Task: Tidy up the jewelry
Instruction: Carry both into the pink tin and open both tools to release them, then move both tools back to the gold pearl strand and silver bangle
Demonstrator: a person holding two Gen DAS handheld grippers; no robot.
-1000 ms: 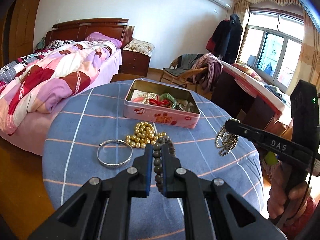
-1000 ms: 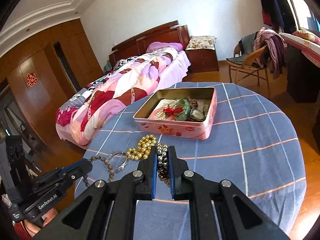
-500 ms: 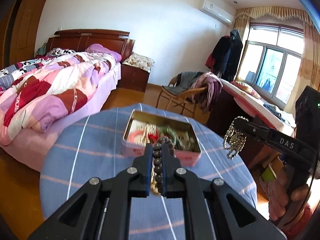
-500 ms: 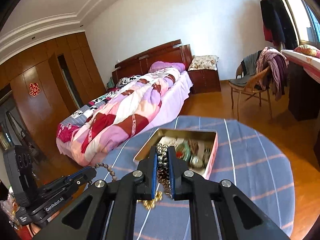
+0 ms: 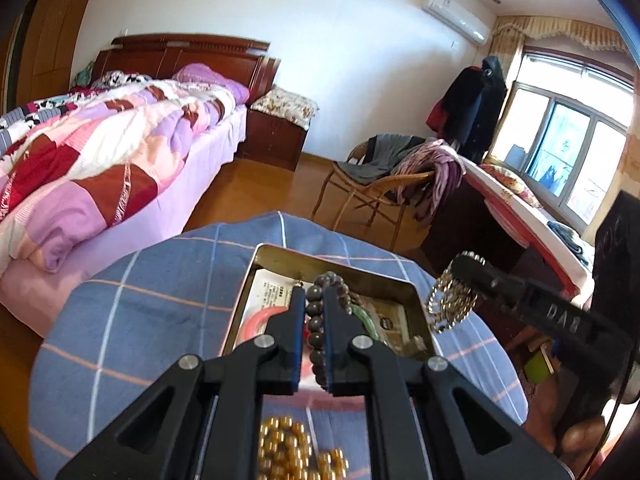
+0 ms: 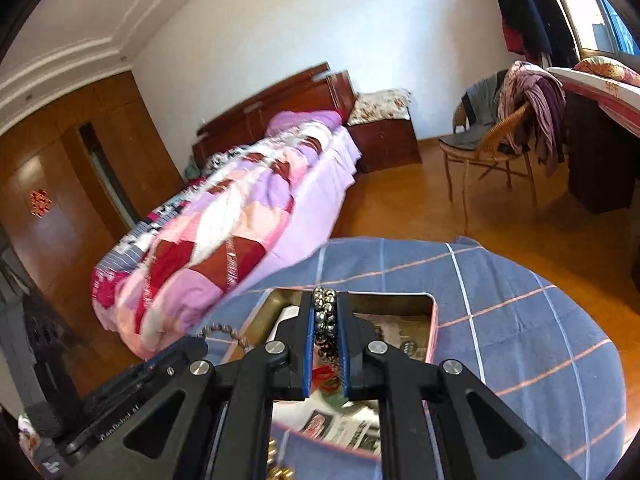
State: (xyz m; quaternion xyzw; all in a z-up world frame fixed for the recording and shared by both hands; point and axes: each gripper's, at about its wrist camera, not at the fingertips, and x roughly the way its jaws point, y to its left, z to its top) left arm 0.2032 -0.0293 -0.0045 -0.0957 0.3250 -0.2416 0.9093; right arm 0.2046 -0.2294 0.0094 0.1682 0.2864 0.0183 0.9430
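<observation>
- A bedroom: the round table with its blue checked cloth point(image 5: 132, 320) lies under both my grippers, with the quilted bed point(image 5: 100, 160) off to my left and a wicker chair point(image 5: 376, 188) ahead.
- A second ago both grippers were low over the cloth; now they are raised and carried forward, so the open tin box point(image 5: 414, 300) sits directly beneath their tips.
- My left gripper point(image 5: 315, 320) is clenched on the dark bead bracelet point(image 5: 316, 322), which hangs between the pads over the tin's interior.
- My right gripper point(image 6: 329, 320) is clamped on the metallic bead bracelet point(image 6: 328, 316), hanging inside the tin's near wall point(image 6: 432, 320).
- I judge both pieces are placed for release; the lift and carry seem done.
- The gold bead strand point(image 5: 288, 452) remains on the cloth behind my left fingertips, not yet boxed.
- The tin already holds several pieces, so free room inside is limited; its raised rim lies close on either side of the grippers, which are near each other.
</observation>
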